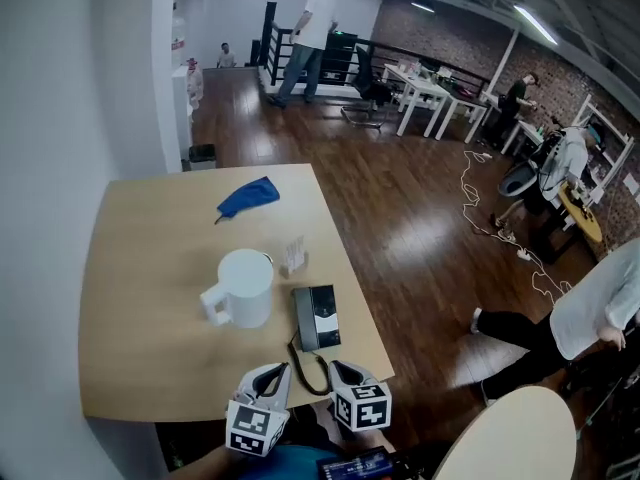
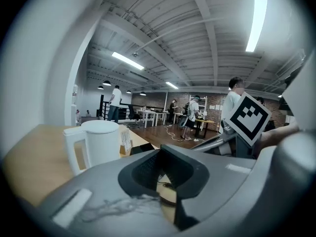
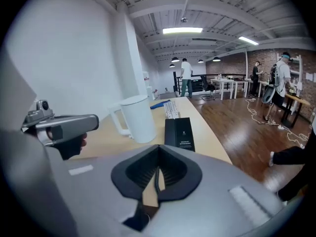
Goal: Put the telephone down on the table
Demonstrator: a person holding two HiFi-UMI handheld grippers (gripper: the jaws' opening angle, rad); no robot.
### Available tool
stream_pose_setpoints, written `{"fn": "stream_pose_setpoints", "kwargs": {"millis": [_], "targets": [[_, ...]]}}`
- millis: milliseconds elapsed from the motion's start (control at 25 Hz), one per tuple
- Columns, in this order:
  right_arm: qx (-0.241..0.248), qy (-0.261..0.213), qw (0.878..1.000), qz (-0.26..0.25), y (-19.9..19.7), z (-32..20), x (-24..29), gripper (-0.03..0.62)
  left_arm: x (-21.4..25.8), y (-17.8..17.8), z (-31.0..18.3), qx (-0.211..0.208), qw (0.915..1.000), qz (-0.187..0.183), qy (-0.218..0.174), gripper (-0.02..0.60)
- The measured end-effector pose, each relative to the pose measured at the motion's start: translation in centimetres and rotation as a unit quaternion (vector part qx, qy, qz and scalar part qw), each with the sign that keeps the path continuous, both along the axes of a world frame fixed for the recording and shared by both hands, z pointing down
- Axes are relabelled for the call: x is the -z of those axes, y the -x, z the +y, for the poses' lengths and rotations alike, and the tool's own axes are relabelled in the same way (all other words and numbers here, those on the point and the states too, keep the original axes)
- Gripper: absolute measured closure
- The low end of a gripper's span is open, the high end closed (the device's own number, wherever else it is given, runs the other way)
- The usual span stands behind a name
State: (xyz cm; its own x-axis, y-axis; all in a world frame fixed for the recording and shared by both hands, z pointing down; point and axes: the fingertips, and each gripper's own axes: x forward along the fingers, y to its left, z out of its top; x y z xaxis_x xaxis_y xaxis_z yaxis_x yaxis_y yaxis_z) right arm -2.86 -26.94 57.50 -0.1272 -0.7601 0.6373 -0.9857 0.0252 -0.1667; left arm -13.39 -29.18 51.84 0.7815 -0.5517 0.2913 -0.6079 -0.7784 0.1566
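Left tool (image 1: 272,373) and right tool (image 1: 345,373) sit nearest the lens, side by side over the near edge of the bench (image 1: 140,268), on the camera side of the white jug (image 1: 240,288).

Left tool: jaws together, nothing clamped. The left gripper view shows its pads meeting at the tips, with a sliver of bench and cord visible through the gap beneath them.

Right tool: jaws together, nothing clamped. The right gripper view shows the same closed stance.

Telephone (image 1: 316,317): black, lying flat on the bench just beside the jug, on the jug's side that faces the open wooden floor (image 1: 420,228). It stands apart from the jug, and neither tool touches it.

Cord (image 1: 312,368): dark, looping from the telephone's near end towards the bench edge. It passes between the two tools, further from the jug than the telephone is.

Jug: upright, lid on, handle turned away from the telephone.

Clear card stand (image 1: 293,256): upright, just beyond the jug and close to the telephone's far end.

Blue cloth (image 1: 248,196): crumpled, well beyond the jug, near the far edge of the bench.
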Motion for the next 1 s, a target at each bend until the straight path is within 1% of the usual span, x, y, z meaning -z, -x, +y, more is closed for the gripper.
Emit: {"fn": "stream_pose_setpoints", "kwargs": {"millis": [200,320,480,560,680,880,1000], "targets": [[-0.022,0.003,1.000,0.007,3.3,5.0,1.1,0.600,-0.1,1.5,4.3,-0.039,0.9992,0.009,0.002,0.568],[-0.033,-0.001,0.999,0.012,4.0,7.2,1.8,0.600,0.0,1.5,6.4,-0.052,0.9984,0.021,0.009,0.568],[-0.041,-0.018,0.999,0.011,4.1,9.3,2.8,0.600,0.7,1.0,8.3,-0.067,0.9974,0.026,-0.006,0.568],[-0.043,-0.023,0.999,0.008,4.0,10.8,2.9,0.600,1.4,0.6,9.5,-0.072,0.9969,0.030,-0.013,0.568],[-0.035,-0.030,0.999,0.005,3.9,13.3,2.8,0.600,1.5,-0.4,11.5,-0.075,0.9965,0.033,-0.017,0.568],[-0.019,-0.038,0.999,-0.008,3.5,17.6,2.5,0.600,1.6,-2.0,15.6,-0.075,0.9966,0.025,-0.025,0.568],[-0.006,-0.041,0.999,-0.012,3.5,19.8,2.1,0.600,1.6,-2.3,18.3,-0.068,0.9972,0.020,-0.025,0.568]]}}
